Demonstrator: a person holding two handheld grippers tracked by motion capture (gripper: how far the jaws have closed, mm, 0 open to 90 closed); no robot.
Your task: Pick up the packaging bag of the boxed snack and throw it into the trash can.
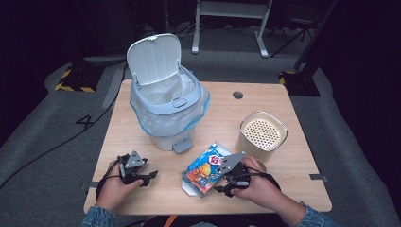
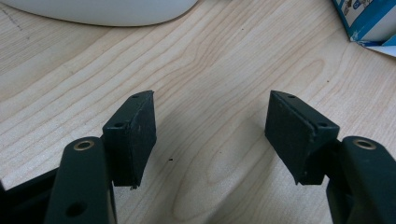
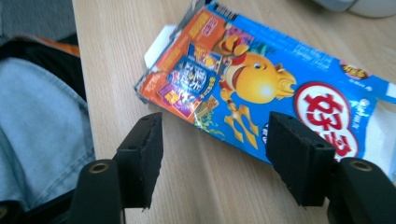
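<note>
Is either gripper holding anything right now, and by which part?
Nothing held. The right gripper stands open beside the snack box; the left gripper is open over bare table.

My light wooden table (image 1: 265,101) carries a white pedal bin (image 1: 165,101) with its lid raised, a flattened blue snack box (image 1: 204,168) and a cream perforated-top canister (image 1: 262,135)

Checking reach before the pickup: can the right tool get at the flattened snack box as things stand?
Probably yes. The right tool is open just short of the snack box, which lies flat on the table with nothing between them.
</note>
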